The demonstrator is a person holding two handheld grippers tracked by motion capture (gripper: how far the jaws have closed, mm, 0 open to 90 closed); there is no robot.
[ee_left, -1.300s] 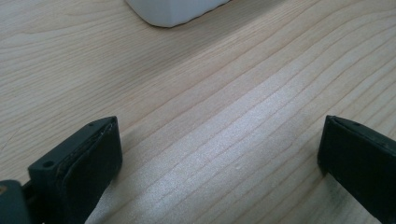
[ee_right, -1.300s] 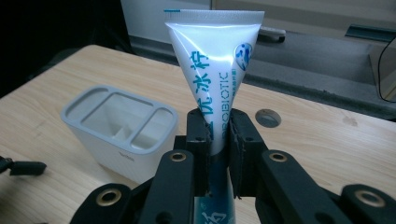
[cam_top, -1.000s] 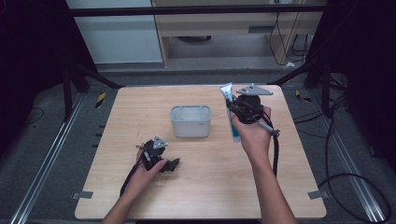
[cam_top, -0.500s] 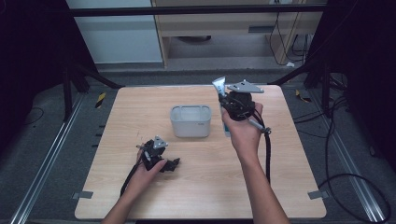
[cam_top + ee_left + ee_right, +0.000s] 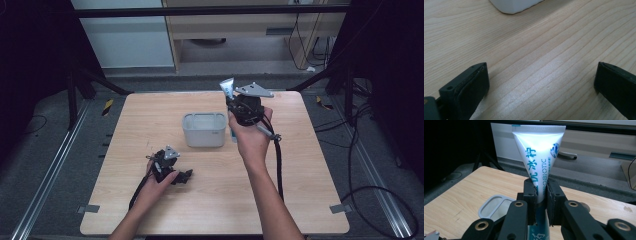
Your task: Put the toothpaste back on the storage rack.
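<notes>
Right of centre in the high view, the right gripper [image 5: 233, 102] is raised above the table [image 5: 300, 200] with its jaws clamped on a toothpaste tube [image 5: 227, 90]. The tube stands nearly upright, its flat crimped end pointing up and its lower part dropping behind the hand. In the right gripper view the same tube [image 5: 539, 160] rises through the middle of the frame, white with blue lettering, pinched at its narrow waist between the two black jaws.

Just left of the tube in the high view sits a grey bin [image 5: 204, 129], rim up, near the middle of the table. Its inside looks bare, though the angle is shallow and I cannot be sure of the bottom. In the right gripper view its rim [image 5: 489, 208] shows at the lower left, below and beside the tube.

Toward the lower left of the high view, the left gripper [image 5: 167, 167] rests low on the table, well apart from the bin. Its own view shows the jaws spread wide with only wood grain between them and a corner of the bin [image 5: 514, 6] at the top edge.

As I judge it, the pick-up is done: the tube is off the table and held firmly. What is left is carrying it over the bin's opening, lowering it, and letting go.
</notes>
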